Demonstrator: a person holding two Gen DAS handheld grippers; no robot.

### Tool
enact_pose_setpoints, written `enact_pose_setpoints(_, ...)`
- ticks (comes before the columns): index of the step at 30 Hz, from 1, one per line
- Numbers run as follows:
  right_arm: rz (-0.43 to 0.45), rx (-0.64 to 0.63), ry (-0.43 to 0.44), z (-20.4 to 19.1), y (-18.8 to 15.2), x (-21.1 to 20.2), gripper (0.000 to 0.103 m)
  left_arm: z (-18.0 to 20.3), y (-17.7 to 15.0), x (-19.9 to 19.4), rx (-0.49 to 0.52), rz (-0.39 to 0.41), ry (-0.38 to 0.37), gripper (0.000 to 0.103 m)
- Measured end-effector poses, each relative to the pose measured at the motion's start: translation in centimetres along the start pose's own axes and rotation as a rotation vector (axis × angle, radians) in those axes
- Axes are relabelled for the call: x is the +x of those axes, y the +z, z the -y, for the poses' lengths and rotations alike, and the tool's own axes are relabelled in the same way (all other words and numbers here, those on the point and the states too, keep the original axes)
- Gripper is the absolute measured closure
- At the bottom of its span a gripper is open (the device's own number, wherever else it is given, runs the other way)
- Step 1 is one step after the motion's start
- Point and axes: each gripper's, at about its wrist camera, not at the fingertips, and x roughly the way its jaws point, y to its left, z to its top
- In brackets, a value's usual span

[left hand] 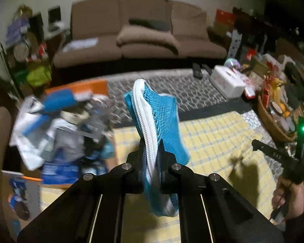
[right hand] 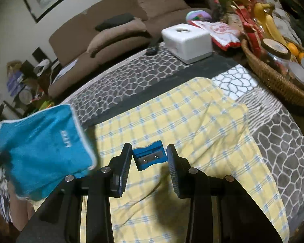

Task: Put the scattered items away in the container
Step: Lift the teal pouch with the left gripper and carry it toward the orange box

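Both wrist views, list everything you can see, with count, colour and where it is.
mesh pouch: one, blue with white edging, lifted off the cloth, clamped in the left gripper
pencil sharpener: one, blue, between the right gripper's fingers
checked cloth: one, yellow and pale blue, spread on the table
cardboard box: one, orange, left of the cloth, full of blurred blue and white items
tissue box: one, white, far side of the table
wicker basket: one, brown, right, holding jars
bananas: a bunch, yellow, over the basket
sofa: one, brown, behind the table
left gripper: black, shut on the pouch
right gripper: black, partly open around the sharpener
hand: one, lower right, holding the right gripper
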Motion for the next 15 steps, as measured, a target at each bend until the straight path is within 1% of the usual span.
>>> enact_pose_setpoints(1,0.012,-0.011,0.01,-0.6,-0.1,-0.3,0.067,-0.4,-0.1,-0.5,0.001,0.015,0.016,0.096)
enact_pose_setpoints(4,0.025,-0.044,0.008,-1.9,-0.3,-0.9,0.067,-1.9,-0.8,-1.3,-0.033,0.049,0.02,0.096)
enact_pose_setpoints(10,0.047,-0.119,0.036,-5.4,0.1,-1.9,0.067,-4.5,-1.1,-1.0,-0.095,0.071,-0.013,0.096)
enact_pose_setpoints(15,0.065,-0.18,0.074,-9.0,0.9,-2.2,0.067,-5.5,0.1,-1.7,-0.122,0.111,-0.04,0.096)
